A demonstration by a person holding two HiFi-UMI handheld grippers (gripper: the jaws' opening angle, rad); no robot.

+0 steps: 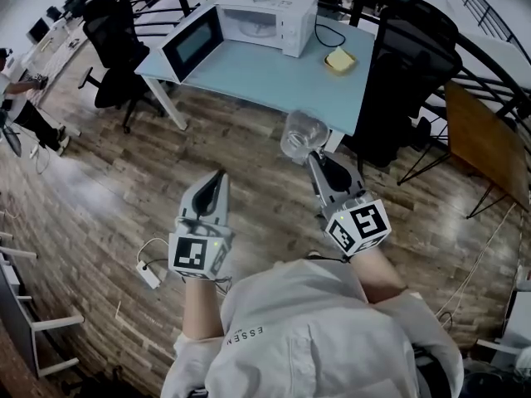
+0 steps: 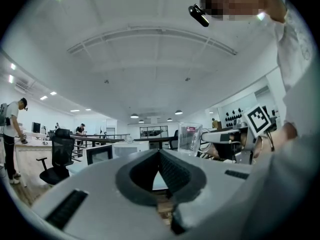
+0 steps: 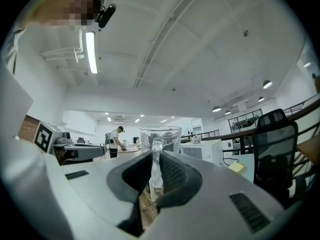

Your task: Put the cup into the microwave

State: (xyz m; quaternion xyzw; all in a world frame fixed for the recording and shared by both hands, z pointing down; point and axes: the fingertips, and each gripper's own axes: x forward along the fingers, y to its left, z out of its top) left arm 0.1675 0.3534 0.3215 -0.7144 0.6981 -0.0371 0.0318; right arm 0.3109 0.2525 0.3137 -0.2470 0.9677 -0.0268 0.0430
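Note:
A clear glass cup (image 1: 301, 136) hangs in the air in front of the table, its handle (image 3: 156, 169) pinched between the jaws of my right gripper (image 1: 315, 157). The cup's bowl (image 3: 160, 138) stands just past the jaw tips in the right gripper view. The white microwave (image 1: 264, 19) sits at the far end of the pale blue table (image 1: 274, 77), its door (image 1: 193, 42) swung open to the left. My left gripper (image 1: 217, 177) is held level to the left of the cup, jaws shut with nothing between them. From the left gripper view the cup (image 2: 189, 137) shows to the right.
A yellow sponge (image 1: 339, 60) lies on the table right of the microwave. Black office chairs stand at the left (image 1: 112, 36) and right (image 1: 411, 65) of the table. A white power strip (image 1: 148, 274) lies on the wooden floor. A person (image 1: 21, 98) stands far left.

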